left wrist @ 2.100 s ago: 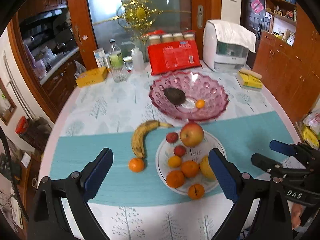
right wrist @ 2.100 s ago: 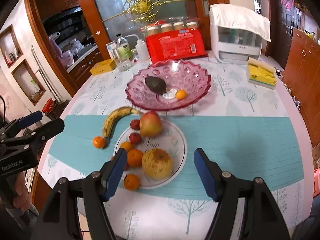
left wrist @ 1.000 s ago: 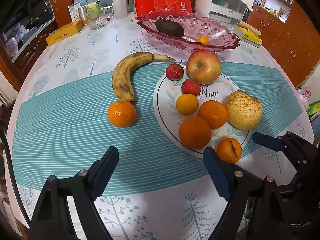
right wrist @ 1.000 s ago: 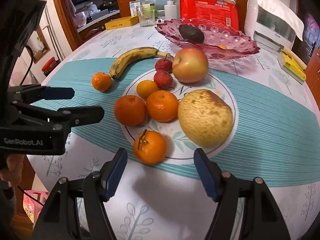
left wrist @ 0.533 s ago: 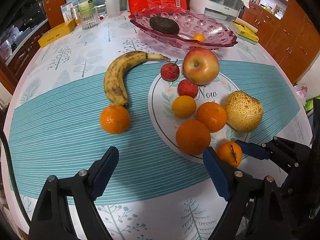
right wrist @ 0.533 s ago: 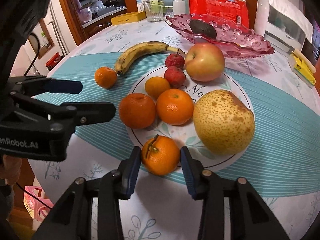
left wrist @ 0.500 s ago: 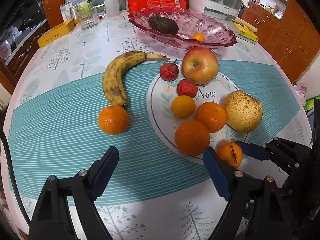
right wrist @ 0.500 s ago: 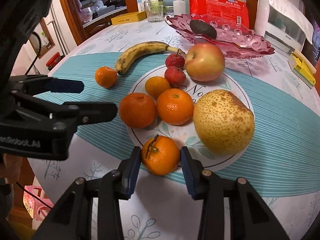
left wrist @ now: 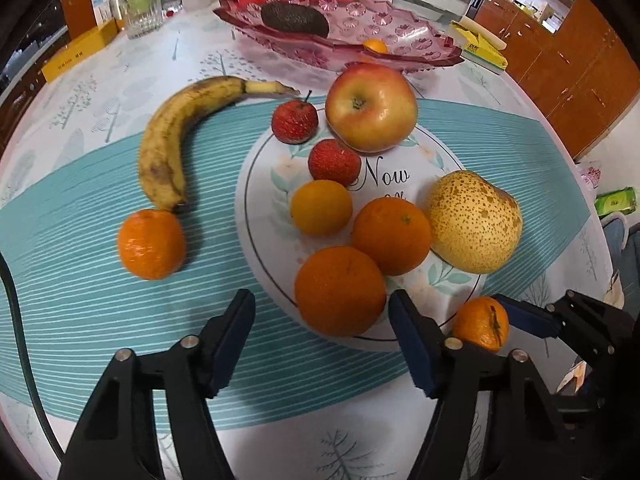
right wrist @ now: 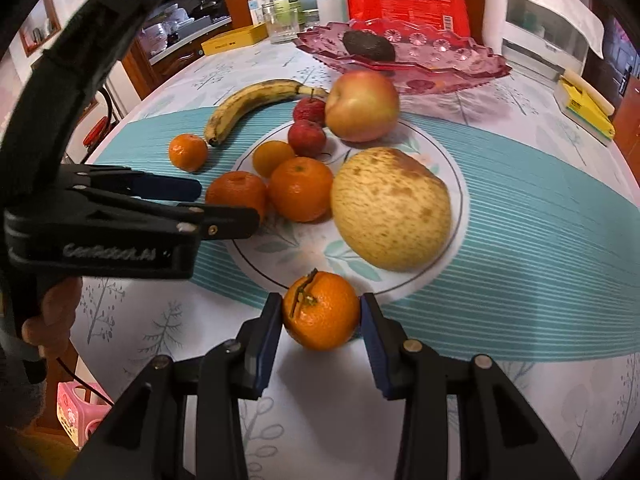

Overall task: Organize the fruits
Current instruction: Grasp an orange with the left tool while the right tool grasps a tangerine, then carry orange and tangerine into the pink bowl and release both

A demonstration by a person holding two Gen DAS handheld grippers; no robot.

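Left hand-held gripper (left wrist: 322, 334) has dropped in over the near big orange (left wrist: 340, 291) on the white plate (left wrist: 264, 184), jaws closing, pads either side but not touching yet. To its right, the right hand-held gripper (right wrist: 322, 320), wide open a second ago, is now clamped on the stemmed mandarin (right wrist: 321, 311) at the plate's near rim. One fruit secured, likely bound for the pink glass bowl (right wrist: 472, 65) at the far side of the bench (right wrist: 500, 392).
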